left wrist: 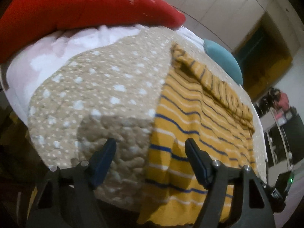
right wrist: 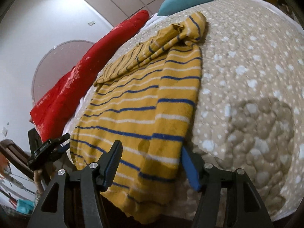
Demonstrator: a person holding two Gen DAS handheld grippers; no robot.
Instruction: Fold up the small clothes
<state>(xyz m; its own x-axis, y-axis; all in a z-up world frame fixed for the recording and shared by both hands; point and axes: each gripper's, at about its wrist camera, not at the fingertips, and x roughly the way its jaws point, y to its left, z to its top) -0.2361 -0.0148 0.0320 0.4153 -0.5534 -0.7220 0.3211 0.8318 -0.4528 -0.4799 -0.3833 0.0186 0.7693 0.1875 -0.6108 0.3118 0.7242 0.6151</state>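
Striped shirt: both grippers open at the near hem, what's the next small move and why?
Probably close the right gripper on the striped shirt: its open fingers already straddle the hem hanging over the quilt edge. The left gripper is open too, straddling the shirt's side edge.

Left hand-held gripper pointing toward 12 o'clock, fingers spreading wide apart, nothing between blue pads. Left finger sitting at 7 o'clock in own view, right finger at 5 o'clock.

Right hand-held gripper also aiming toward 12 o'clock, jaws gaping, blue pads facing inward, not clamping. Left gripper body showing at 8 o'clock in right wrist view.
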